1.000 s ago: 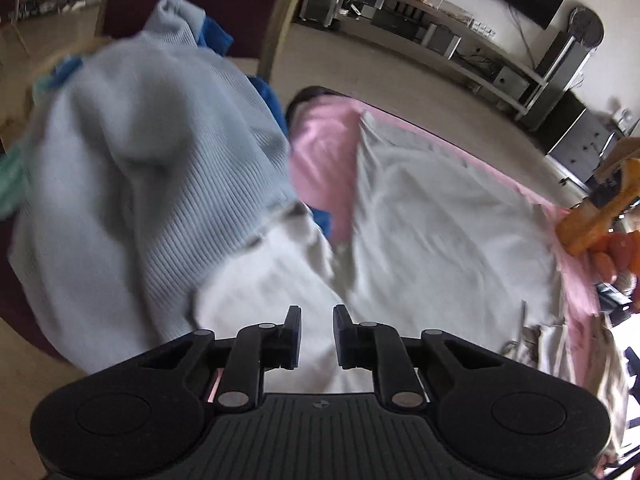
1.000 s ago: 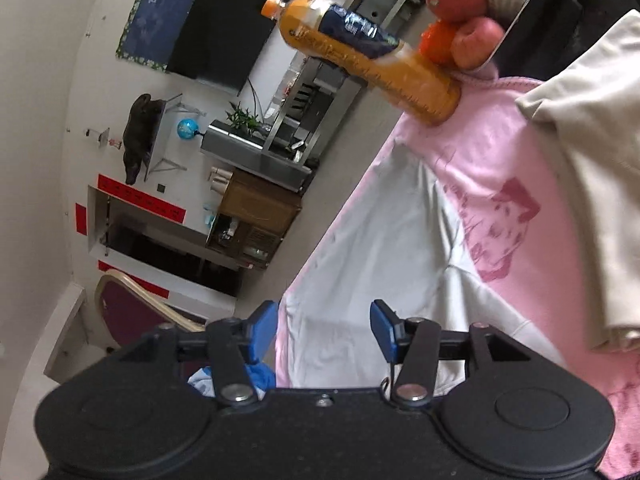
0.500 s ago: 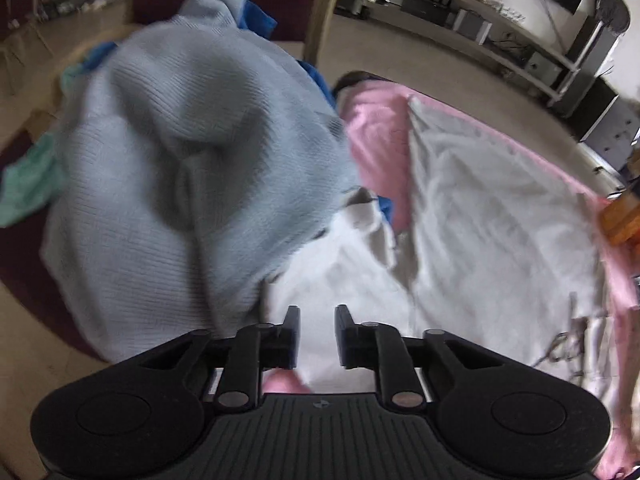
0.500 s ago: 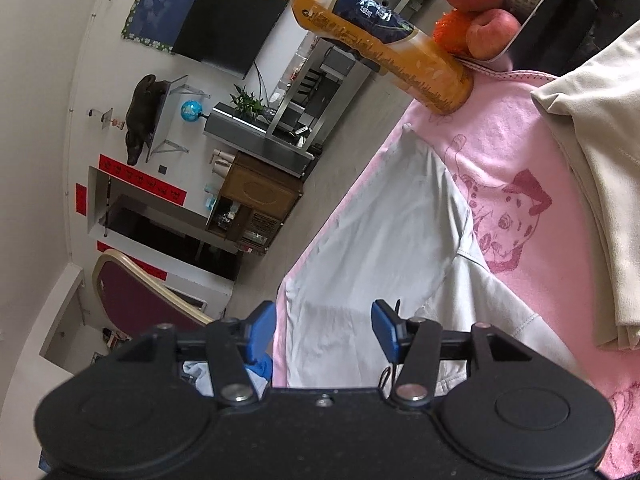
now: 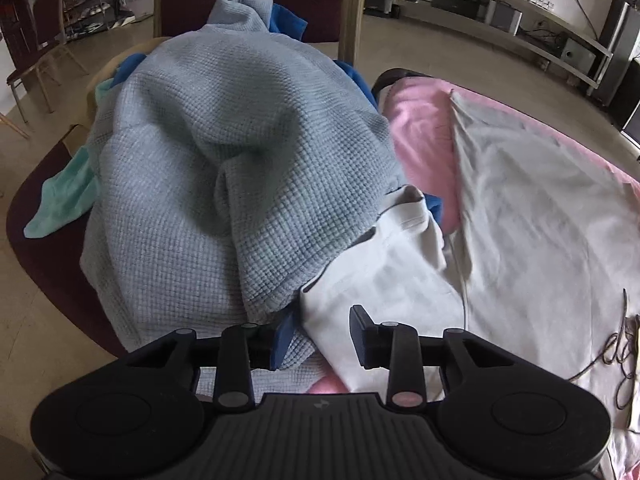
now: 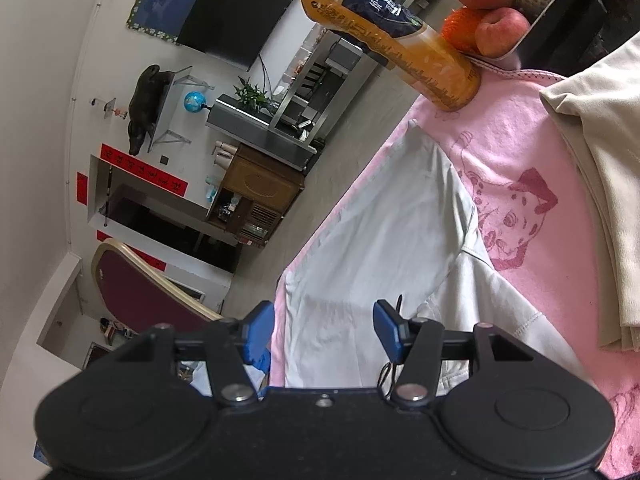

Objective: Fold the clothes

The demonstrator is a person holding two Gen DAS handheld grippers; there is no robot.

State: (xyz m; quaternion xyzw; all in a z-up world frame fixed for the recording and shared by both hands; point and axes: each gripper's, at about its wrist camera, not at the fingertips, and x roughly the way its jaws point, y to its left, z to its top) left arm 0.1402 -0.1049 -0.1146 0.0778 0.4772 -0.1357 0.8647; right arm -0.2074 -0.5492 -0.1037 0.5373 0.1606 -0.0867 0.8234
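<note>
Left gripper (image 5: 316,334) jaws parted, apparently releasing white garment (image 5: 384,264).

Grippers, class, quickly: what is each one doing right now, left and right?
Left gripper: open, holding nothing, white shirt edge between its fingers.
Right gripper: open, empty, above the shirt.

1. the blue knit heap (image 5: 240,168) bulks over the chair (image 5: 52,248), closing the way to the left side of the left gripper (image 5: 316,338).
2. the white shirt (image 5: 540,220) lies flat on the pink cloth (image 5: 424,128); the space above it is open.
3. a thin cord (image 5: 616,344) trails at the shirt's right edge.
4. ahead of the right gripper (image 6: 324,330), the orange bottle (image 6: 384,36) and fruit bowl (image 6: 552,8) stand at the far end of the tabletop.
5. a beige folded pile (image 6: 608,168) takes up the right side; the pink strip between it and the shirt lies bare.
</note>
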